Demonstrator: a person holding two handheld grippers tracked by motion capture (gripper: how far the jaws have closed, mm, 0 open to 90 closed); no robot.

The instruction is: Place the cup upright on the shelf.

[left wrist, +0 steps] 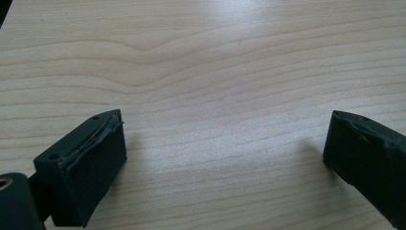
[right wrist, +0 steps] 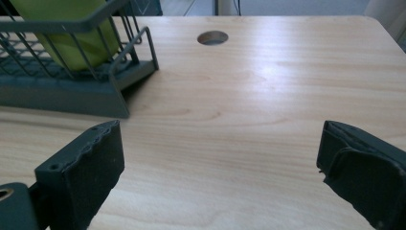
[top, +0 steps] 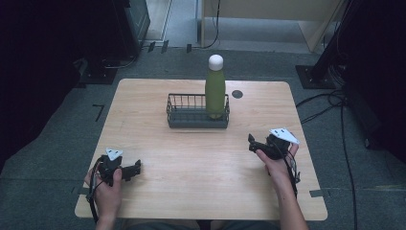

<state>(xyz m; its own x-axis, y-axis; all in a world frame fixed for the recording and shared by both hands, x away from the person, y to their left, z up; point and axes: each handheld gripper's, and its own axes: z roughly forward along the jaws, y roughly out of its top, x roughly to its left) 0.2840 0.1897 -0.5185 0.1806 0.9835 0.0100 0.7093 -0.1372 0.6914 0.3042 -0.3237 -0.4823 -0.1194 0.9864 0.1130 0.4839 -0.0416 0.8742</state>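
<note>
High view: the green bottle [top: 215, 91] stands upright in the right end of the wire basket [top: 186, 117] at mid-counter [top: 201, 191], so the rim steadies it. The right tool [top: 252, 142], jaws apart and empty, points toward it; the left tool [top: 136, 168] rests wide apart near the front edge.
</note>
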